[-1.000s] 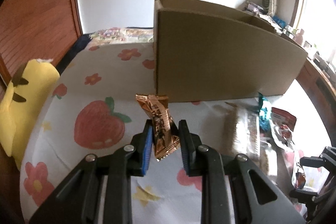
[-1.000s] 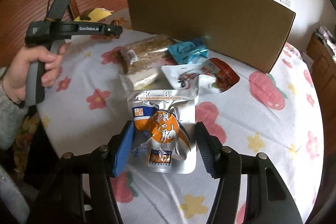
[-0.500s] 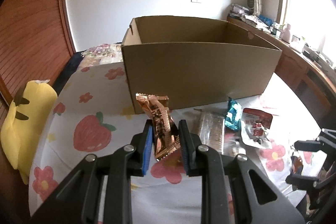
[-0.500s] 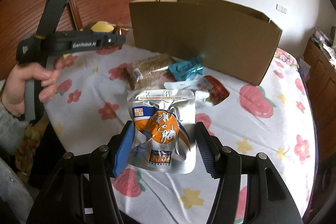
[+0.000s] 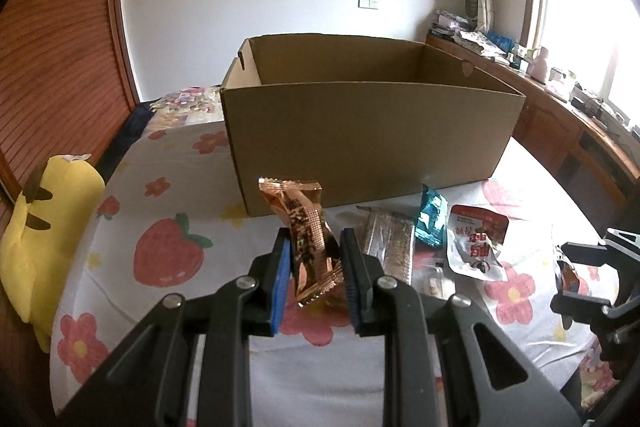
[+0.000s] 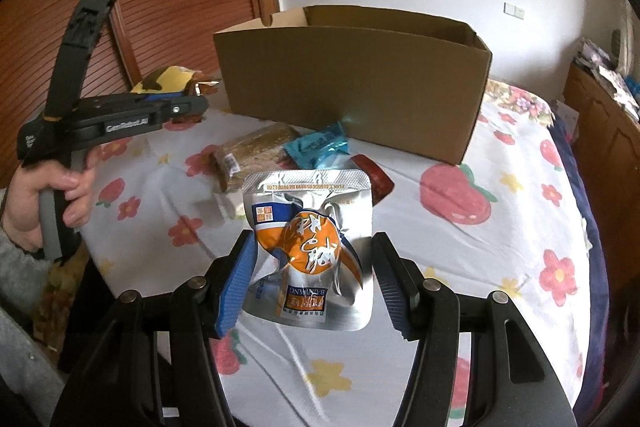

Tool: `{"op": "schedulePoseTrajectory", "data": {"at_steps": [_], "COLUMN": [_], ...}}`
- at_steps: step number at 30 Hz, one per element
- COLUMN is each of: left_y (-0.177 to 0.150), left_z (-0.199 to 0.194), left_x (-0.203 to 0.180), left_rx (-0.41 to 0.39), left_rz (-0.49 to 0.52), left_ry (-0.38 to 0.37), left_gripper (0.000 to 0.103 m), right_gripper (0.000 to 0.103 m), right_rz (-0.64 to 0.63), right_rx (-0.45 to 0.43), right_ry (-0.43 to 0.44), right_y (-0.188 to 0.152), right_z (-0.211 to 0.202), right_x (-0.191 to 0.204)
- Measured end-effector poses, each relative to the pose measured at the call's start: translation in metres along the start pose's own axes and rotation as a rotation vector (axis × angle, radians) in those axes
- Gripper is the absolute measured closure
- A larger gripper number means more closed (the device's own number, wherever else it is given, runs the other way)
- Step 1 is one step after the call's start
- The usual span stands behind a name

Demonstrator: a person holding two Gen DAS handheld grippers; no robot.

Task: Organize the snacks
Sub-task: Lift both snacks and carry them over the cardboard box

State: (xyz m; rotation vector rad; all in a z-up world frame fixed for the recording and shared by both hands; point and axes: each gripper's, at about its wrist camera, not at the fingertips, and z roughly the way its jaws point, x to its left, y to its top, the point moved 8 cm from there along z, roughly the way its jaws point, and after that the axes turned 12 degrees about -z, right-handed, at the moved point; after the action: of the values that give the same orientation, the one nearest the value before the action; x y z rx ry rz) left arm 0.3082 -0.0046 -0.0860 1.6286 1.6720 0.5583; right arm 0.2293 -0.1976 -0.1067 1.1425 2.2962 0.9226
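My left gripper is shut on a copper foil snack packet, which stands upright above the flowered cloth, just in front of the open cardboard box. In the right wrist view my right gripper is shut on a silver pouch with an orange label, held up over the cloth short of the box. The left gripper shows there at the left in a person's hand. The right gripper sits at the left wrist view's right edge.
On the cloth before the box lie a clear-wrapped brown bar, a teal packet and a white-and-red pouch. A yellow plush lies at the left edge. A wooden sideboard with clutter runs along the right under a window.
Both grippers have risen with their packets still held. In the left wrist view the box's open top has come into sight and the box looks farther off.
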Motion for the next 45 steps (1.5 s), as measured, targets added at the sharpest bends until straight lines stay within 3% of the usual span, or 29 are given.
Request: {"op": "schedulePoseTrajectory", "data": {"at_steps": [8, 26, 38, 45], "left_y": [0.01, 0.067, 0.118, 0.135], "left_z": [-0.014, -0.028, -0.019, 0.001], "left_x": [-0.012, -0.034, -0.037, -0.028], "left_rx": [-0.036, -0.117, -0.164, -0.166], "left_rz": [0.027, 0.084, 0.116, 0.071], "left_ry": [-0.016, -0.056, -0.079, -0.097], "left_gripper": [0.081, 0.081, 0.081, 0.081], "right_gripper": [0.043, 0.043, 0.043, 0.043], "right_rz": [0.011, -0.033, -0.038, -0.013], "right_rx": [-0.043, -0.147, -0.2, -0.225], "right_ry": [-0.011, -0.044, -0.05, -0.029], "right_y": [0.014, 0.094, 0.135, 0.15], "right_z": [-0.013, -0.026, -0.015, -0.001], "right_x": [-0.013, -0.047, -0.061, -0.067]}}
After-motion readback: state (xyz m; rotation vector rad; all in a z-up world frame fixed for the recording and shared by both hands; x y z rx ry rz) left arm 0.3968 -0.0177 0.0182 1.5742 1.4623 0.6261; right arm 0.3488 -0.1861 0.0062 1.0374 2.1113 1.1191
